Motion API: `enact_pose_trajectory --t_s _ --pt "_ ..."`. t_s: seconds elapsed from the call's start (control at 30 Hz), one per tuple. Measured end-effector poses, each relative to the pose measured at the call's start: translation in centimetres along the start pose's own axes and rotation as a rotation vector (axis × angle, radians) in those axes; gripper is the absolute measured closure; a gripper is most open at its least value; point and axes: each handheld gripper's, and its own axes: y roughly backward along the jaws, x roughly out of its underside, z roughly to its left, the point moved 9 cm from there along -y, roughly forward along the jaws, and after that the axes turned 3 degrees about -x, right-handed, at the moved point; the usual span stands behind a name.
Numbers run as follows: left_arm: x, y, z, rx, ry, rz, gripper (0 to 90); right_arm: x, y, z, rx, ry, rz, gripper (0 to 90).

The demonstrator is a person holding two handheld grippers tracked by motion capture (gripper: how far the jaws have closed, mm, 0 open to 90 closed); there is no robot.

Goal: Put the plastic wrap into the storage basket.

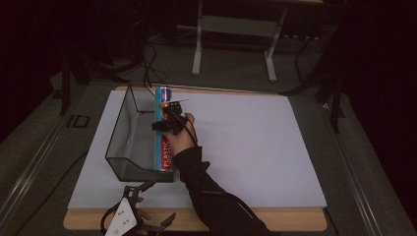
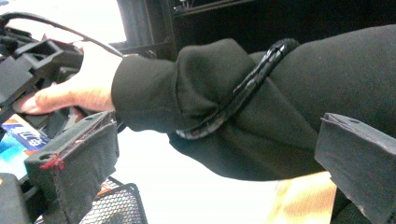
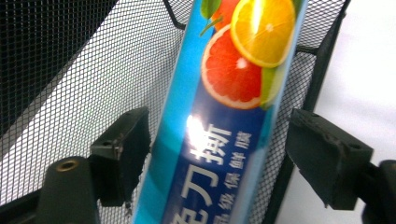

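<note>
Blue cling-film box [image 1: 163, 129] printed with citrus slices lies along the right wall of the black mesh basket [image 1: 120, 132], at about ten o'clock from the white mat's [image 1: 246, 147] centre. Right gripper [image 1: 169, 122] hovers over it, jaws apart, the box between them with gaps on both sides. Left gripper [image 1: 147, 206] rests at the table's near edge, around seven o'clock, jaws wide apart and empty

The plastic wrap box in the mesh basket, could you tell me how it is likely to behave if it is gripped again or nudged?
The plastic wrap box looks long, narrow and straight-edged, so probably stiff and unlikely to roll. Its glossy print shows glare, so it may slip between the right tool's open pads. Lying along the mesh basket's side wall, it would probably slide rather than tip.
</note>
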Motion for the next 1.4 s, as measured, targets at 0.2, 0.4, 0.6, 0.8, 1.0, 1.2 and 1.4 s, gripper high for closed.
enact_pose_trajectory --t_s 0.2,0.4,0.6,0.8,1.0,1.2,1.4 --pt "0.1 -0.1 -0.1 0.004 0.002 0.006 0.4 -0.1 0.9 -0.5 -0.065 0.013 0.009 15.8" --pt "0.2 -0.2 0.0 0.004 0.004 0.008 0.4 -0.5 2.9 -0.8 -0.085 0.072 -0.025 16.3" --pt "0.3 -0.3 -0.1 0.007 0.004 0.015 0.4 -0.8 4.9 -1.2 -0.087 0.124 -0.039 16.4" --pt "0.3 -0.3 -0.1 0.007 0.008 0.014 0.4 -0.9 7.3 -2.9 -0.082 0.146 -0.060 16.5" --pt "0.4 -0.6 -0.2 0.012 0.009 0.022 0.4 -0.4 9.9 -4.7 -0.032 0.215 -0.096 18.0" --pt "0.5 -0.7 -0.3 0.013 0.009 0.025 0.4 0.8 11.7 -6.4 -0.004 0.264 -0.112 17.6" --pt "0.5 -0.8 -0.4 0.017 0.004 0.031 0.4 2.7 13.0 -8.6 -0.010 0.270 -0.103 16.2"
